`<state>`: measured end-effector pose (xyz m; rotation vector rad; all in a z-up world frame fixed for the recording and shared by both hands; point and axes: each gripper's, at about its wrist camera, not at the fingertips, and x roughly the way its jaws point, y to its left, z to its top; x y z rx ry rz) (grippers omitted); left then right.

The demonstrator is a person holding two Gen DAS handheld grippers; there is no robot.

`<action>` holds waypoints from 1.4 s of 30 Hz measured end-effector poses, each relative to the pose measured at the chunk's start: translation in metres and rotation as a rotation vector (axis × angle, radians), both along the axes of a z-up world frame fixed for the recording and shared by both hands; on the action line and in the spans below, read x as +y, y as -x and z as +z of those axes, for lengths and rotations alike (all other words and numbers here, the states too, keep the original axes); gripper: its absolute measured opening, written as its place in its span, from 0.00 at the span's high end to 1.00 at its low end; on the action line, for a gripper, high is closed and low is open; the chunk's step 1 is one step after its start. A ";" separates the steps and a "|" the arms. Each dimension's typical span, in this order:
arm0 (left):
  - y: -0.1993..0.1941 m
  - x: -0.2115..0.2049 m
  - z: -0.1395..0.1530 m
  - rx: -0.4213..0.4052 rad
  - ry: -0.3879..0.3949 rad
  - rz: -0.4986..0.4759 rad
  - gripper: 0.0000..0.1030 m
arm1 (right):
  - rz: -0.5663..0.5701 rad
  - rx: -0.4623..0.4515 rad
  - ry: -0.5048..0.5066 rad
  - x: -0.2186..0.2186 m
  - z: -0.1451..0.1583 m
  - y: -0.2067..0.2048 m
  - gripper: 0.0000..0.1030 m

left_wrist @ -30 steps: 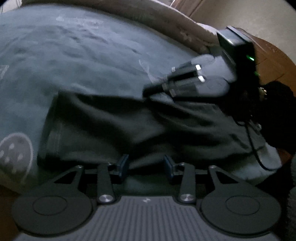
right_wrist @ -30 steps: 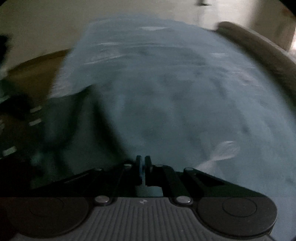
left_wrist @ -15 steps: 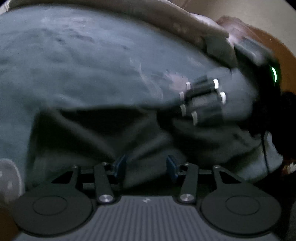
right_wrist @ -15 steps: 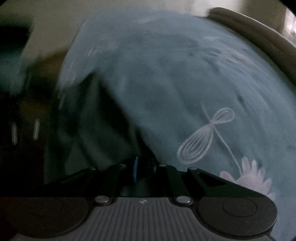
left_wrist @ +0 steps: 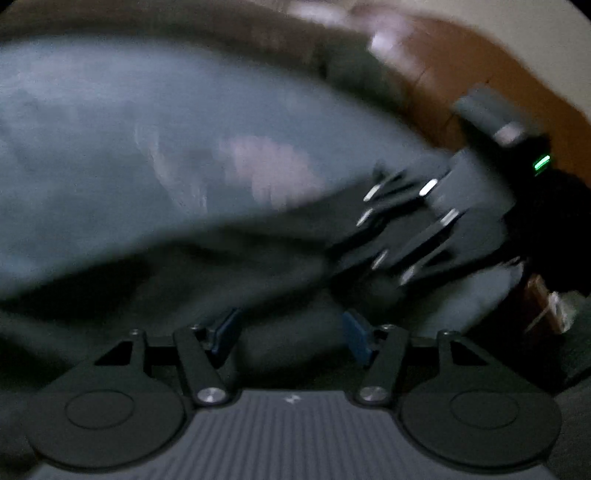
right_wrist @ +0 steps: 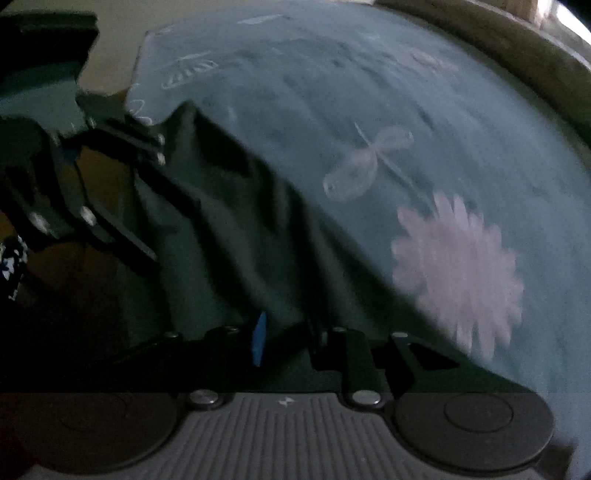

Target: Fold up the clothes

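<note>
A dark garment lies rumpled on a teal printed blanket. My left gripper hovers open over the garment's near edge, its blue pads wide apart and nothing clamped. In the left wrist view, blurred by motion, my right gripper sits at the garment's right end. In the right wrist view the dark garment runs from the upper left down to my right gripper, whose pads stand apart with dark cloth in the gap. The left gripper shows at the garment's far end.
The blanket carries a pink flower print and a whisk print. A beige padded edge borders it at the back. Brown wooden floor lies beyond the right end.
The right gripper swung down to the garment's right end, and its pads, pressed together a second ago, have parted. The left gripper stayed open over the near edge.
</note>
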<state>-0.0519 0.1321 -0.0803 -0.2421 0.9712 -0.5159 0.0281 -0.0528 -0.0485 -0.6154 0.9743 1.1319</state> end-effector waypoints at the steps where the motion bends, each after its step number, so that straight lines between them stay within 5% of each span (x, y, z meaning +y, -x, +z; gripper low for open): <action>1: 0.007 0.002 -0.002 -0.001 0.008 0.002 0.39 | -0.022 0.014 0.000 -0.009 -0.002 0.001 0.72; 5: 0.022 0.021 0.009 0.062 -0.013 0.040 0.38 | -0.091 0.031 -0.003 -0.039 -0.008 0.000 0.69; 9: 0.007 0.021 0.013 0.026 -0.046 0.072 0.37 | -0.136 0.029 -0.048 -0.050 0.002 -0.001 0.66; 20: -0.040 0.023 -0.004 -0.039 0.047 0.161 0.35 | -0.201 -0.024 -0.114 -0.015 -0.008 -0.028 0.63; 27: -0.039 0.039 0.006 -0.049 -0.007 0.249 0.36 | -0.300 -0.066 -0.157 0.012 -0.014 -0.062 0.58; 33: -0.013 0.037 0.021 -0.067 0.013 0.195 0.34 | -0.352 -0.069 -0.183 -0.046 0.023 -0.051 0.47; 38: -0.001 0.035 0.014 -0.025 -0.083 0.242 0.34 | -0.453 -0.063 -0.088 -0.095 0.012 -0.026 0.45; 42: 0.009 0.032 0.033 -0.072 -0.002 0.243 0.31 | -0.575 -0.040 -0.075 -0.122 -0.004 -0.012 0.45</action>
